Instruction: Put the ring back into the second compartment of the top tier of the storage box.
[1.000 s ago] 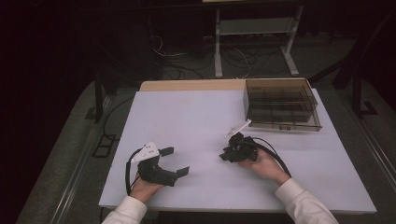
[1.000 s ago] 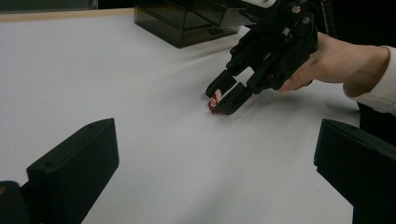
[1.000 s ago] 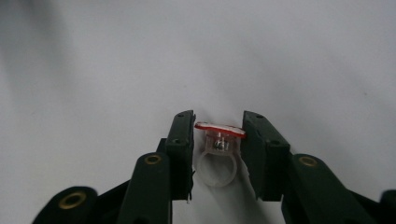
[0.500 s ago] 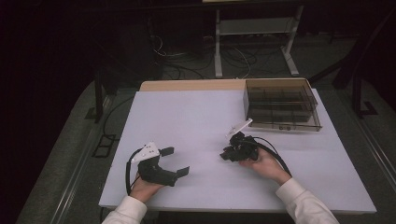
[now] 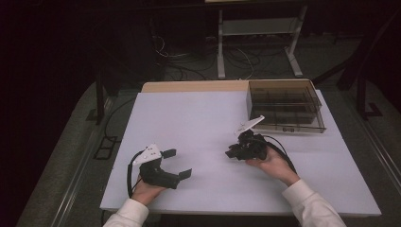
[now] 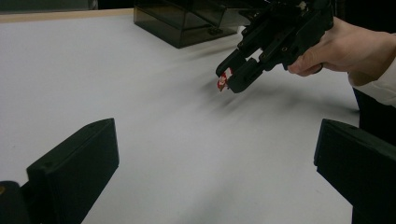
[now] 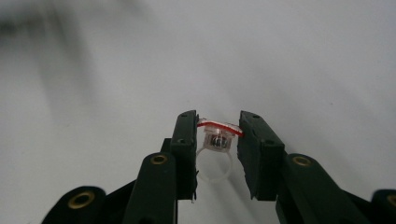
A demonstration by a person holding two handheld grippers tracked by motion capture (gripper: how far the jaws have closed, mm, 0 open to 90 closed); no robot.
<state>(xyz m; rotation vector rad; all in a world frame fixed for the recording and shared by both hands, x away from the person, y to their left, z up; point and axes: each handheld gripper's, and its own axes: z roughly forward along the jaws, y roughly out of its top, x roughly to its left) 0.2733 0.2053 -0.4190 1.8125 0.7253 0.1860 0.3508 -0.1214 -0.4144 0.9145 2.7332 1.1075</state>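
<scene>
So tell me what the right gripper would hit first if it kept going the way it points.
Probably the white table. The right gripper, shut on a small ring, tilts down toward bare tabletop, with nothing else ahead; depth is hard to judge.

Dim overhead light leaves the room around the white rectangular tabletop (image 5: 203, 123) nearly black, soft smeared shadows streak that tabletop in both gripper views, and the right gripper view's far background is blurred.
</scene>
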